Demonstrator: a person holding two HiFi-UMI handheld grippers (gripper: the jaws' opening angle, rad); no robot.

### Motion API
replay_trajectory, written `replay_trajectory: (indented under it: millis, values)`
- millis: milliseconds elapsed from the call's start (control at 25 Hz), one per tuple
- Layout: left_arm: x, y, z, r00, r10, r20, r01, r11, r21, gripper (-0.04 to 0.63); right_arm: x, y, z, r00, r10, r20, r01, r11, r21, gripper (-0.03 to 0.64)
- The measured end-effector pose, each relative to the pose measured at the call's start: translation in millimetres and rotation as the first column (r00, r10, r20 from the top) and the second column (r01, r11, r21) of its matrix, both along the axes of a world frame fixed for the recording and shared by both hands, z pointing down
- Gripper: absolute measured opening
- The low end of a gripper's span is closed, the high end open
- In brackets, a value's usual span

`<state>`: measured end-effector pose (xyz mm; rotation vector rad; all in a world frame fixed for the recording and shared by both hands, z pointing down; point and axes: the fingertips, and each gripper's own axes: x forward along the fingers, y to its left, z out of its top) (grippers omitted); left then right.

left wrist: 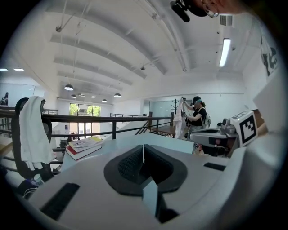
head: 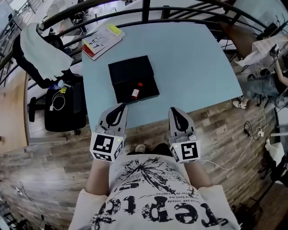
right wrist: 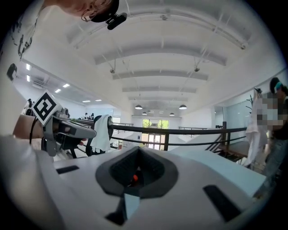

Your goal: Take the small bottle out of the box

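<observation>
A flat black box (head: 130, 72) lies open on the light blue table (head: 193, 63), near its front edge. In its near half lies the small bottle (head: 136, 92) with a red cap. My left gripper (head: 122, 106) (left wrist: 143, 148) hovers just short of the box's near left corner, jaws shut and empty. Level with it and further right, my right gripper (head: 173, 110) (right wrist: 137, 150) is also shut and empty. In the right gripper view a red speck, the bottle's cap (right wrist: 134, 178), shows low between the jaws.
A stack of books (head: 101, 40) (left wrist: 84, 147) lies at the table's far left corner. Left of the table stands a chair draped with a white cloth (head: 40, 47) and a black seat with cables (head: 63, 108). A dark railing (head: 146, 9) runs behind the table.
</observation>
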<state>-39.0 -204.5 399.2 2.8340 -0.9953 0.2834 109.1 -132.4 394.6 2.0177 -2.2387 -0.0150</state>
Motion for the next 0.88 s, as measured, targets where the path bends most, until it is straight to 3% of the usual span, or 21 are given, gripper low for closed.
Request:
replay_trajectory:
  millis: [240,480,560,680,880]
  values:
    - [10.8,-38.7,22.3,0.992,-0.112,0.051,0.115,0.991,-0.065,0.023,17.1,-57.1,3.8,0.995,-0.104,0.01,0.104,0.995,-0.004,0.011]
    - [38.3,-72.8,41.9,0.973,-0.199,0.113,0.211,0.972,-0.107,0.023,38.1,-115.8,6.0,0.97,-0.242,0.009,0.242,0.97,-0.029,0.011]
    - [45.6,-82.7,52.9,0.959,-0.241,0.151,0.262,0.955,-0.139,0.023,44.6,-132.7,6.4,0.955,-0.298,0.009,0.298,0.954,-0.042,0.012]
    - [52.1,-97.2,78.2,0.918,-0.314,0.241,0.363,0.911,-0.197,0.023,51.6,-156.0,13.1,0.919,-0.394,0.006,0.394,0.917,-0.063,0.011]
    - [72.7,-111.6,130.7,0.886,-0.269,0.377,0.391,0.87,-0.3,0.025,65.4,-183.7,34.6,0.882,-0.47,0.029,0.47,0.876,-0.108,0.011]
